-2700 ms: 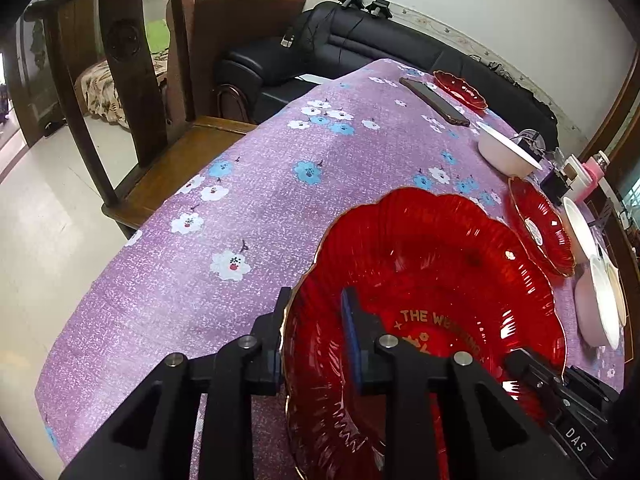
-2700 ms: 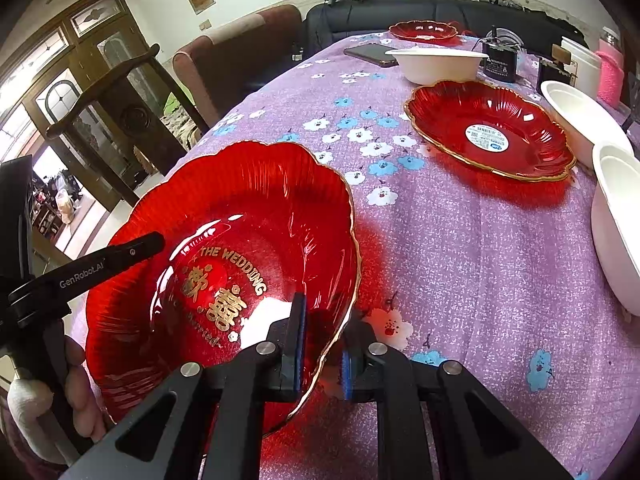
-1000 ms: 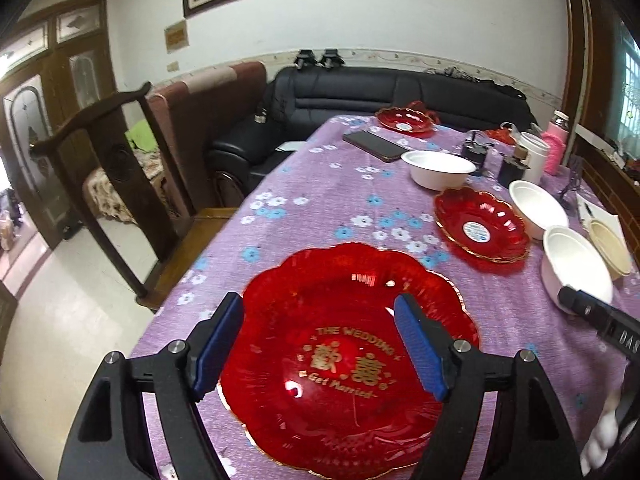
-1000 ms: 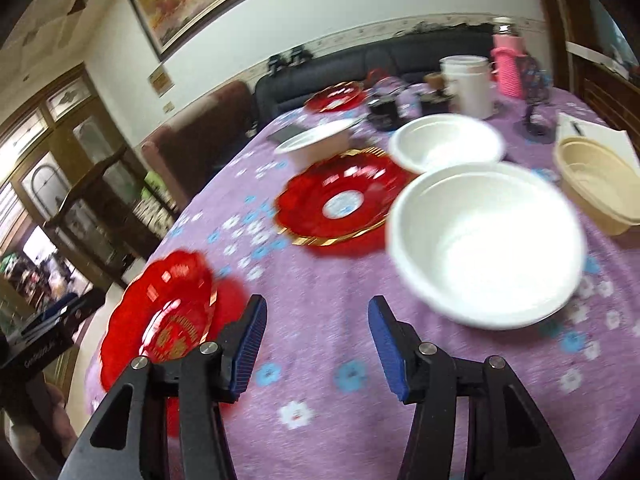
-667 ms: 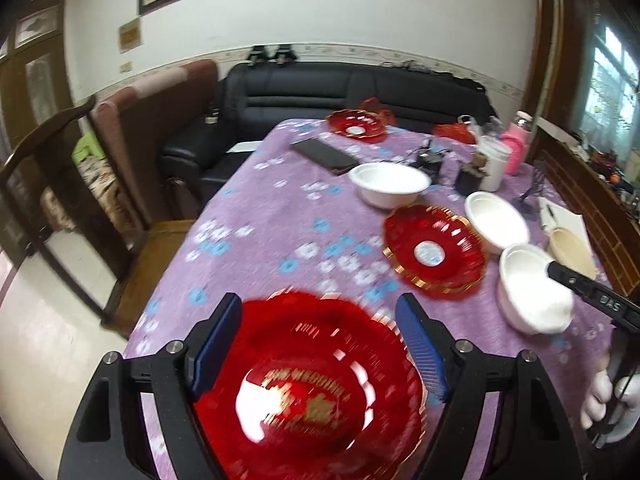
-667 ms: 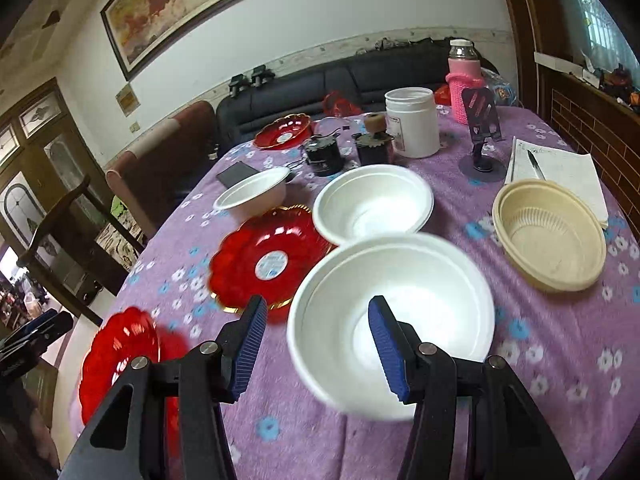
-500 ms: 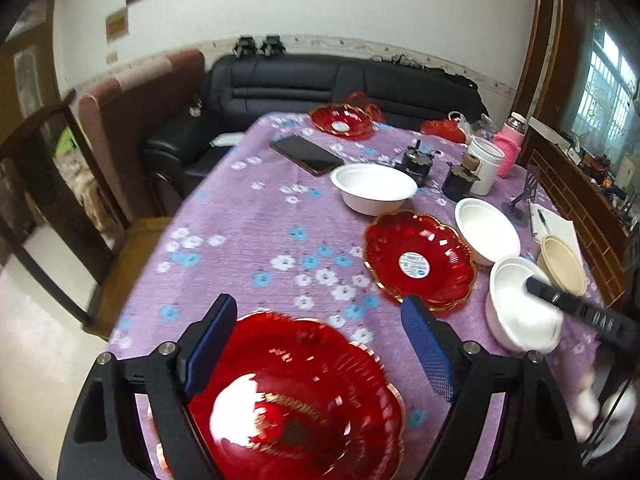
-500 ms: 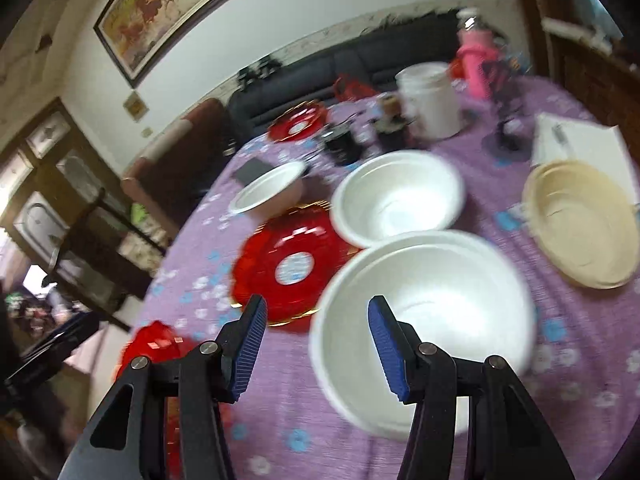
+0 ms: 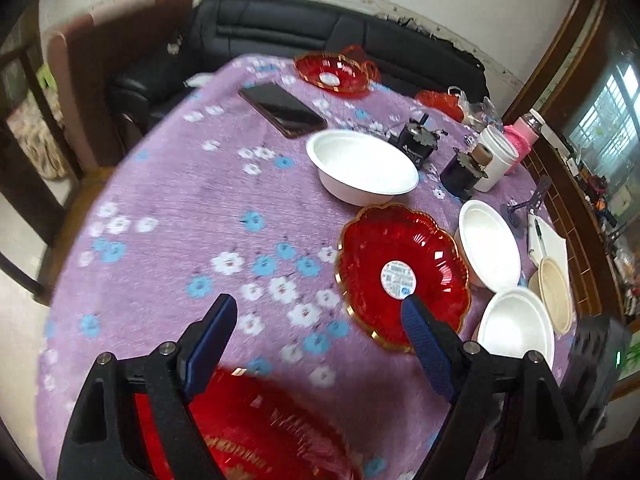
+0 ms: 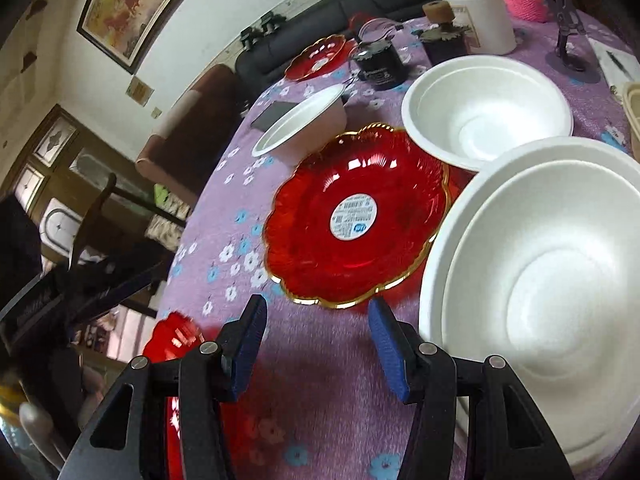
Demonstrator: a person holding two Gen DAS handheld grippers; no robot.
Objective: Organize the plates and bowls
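A purple floral cloth is covering the counter (image 9: 168,208). The left gripper (image 9: 320,344) and right gripper (image 10: 316,334) are hovering with fingers released, grasping nothing. Both are facing the sticker-marked red plate (image 10: 356,216) at twelve o'clock, probably to stack it.

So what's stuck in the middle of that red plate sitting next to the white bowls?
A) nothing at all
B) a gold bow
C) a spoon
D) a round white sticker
D: the red plate with the gold rim carries a round white sticker with blue print at its centre; the same label shows in the left wrist view, and no bow or spoon lies on it.
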